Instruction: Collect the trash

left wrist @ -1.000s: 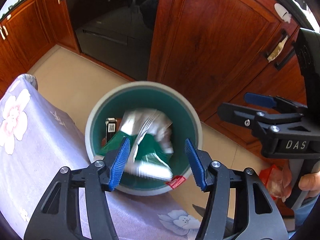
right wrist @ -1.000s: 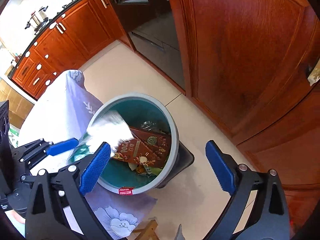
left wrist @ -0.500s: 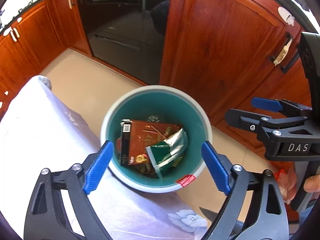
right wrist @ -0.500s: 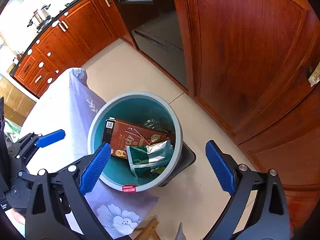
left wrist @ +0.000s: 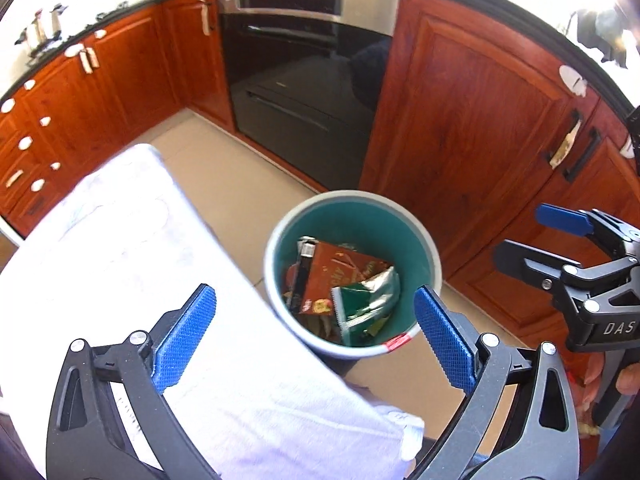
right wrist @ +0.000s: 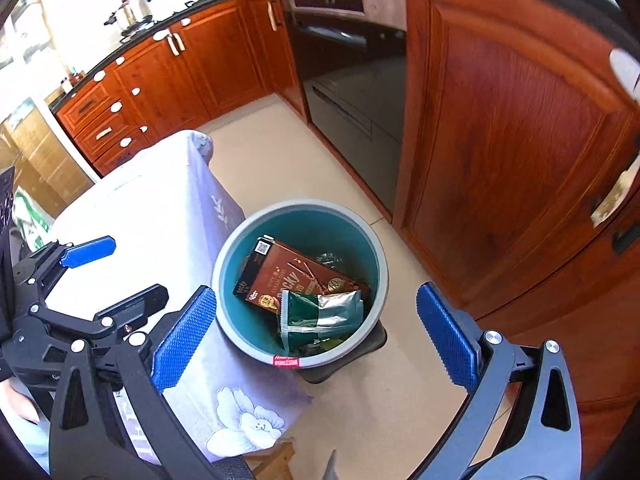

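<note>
A grey bin [left wrist: 352,196] with a teal inside stands on the floor beside the table. In it lie a red-brown snack box [left wrist: 340,276] and, on top, a green and silver packet [left wrist: 364,296]. My left gripper [left wrist: 314,300] hangs above the bin's near rim, its jaws opening wide with nothing between them. The right wrist view shows the same bin [right wrist: 296,205], box [right wrist: 288,276] and packet [right wrist: 324,310]. My right gripper [right wrist: 316,296] is open and empty above the bin. Each gripper appears in the other's view: the right one [left wrist: 528,232] and the left one [right wrist: 124,270].
A table under a pale floral cloth [right wrist: 152,208] stands left of the bin. Red-brown cabinets [left wrist: 472,128] and a dark oven [left wrist: 304,92] line the far side of the tiled floor [right wrist: 272,136]. A hand [left wrist: 628,376] holds the right gripper's handle.
The green packet left my left gripper and dropped into the bin onto the box. The left jaws spread wide. Both grippers rose and drew back from the bin.
</note>
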A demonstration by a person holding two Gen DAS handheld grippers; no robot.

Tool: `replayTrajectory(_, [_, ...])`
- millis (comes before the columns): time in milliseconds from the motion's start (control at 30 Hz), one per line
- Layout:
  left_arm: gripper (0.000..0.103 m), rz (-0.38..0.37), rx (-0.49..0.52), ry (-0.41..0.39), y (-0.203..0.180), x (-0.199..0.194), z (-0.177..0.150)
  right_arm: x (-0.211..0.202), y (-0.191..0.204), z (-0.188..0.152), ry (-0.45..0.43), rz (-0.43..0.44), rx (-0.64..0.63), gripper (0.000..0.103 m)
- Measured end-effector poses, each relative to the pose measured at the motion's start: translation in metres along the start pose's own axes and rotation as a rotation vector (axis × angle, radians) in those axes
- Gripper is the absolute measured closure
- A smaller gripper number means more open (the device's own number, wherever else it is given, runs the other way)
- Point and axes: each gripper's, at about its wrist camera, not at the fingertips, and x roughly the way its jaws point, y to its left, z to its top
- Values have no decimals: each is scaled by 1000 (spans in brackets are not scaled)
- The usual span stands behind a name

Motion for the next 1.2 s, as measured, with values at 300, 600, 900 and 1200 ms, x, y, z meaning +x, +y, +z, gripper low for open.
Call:
replayTrajectory(300, [4,29,-78,-50,21,-52,-32,-31,31,-28,16,-119,-108,7])
replayTrajectory(600, [4,29,-153,-73,38,-88,-61,-46,62,-58,41,-146,-215,7])
replayTrajectory(900, [4,37,-186,-104,42,-112,-85,-59,90,-79,35,-149,-278,7])
replayTrajectory(1200, [4,56,-187,-120,40,-123,-95,-65,94,-89,35,-156,-278,7])
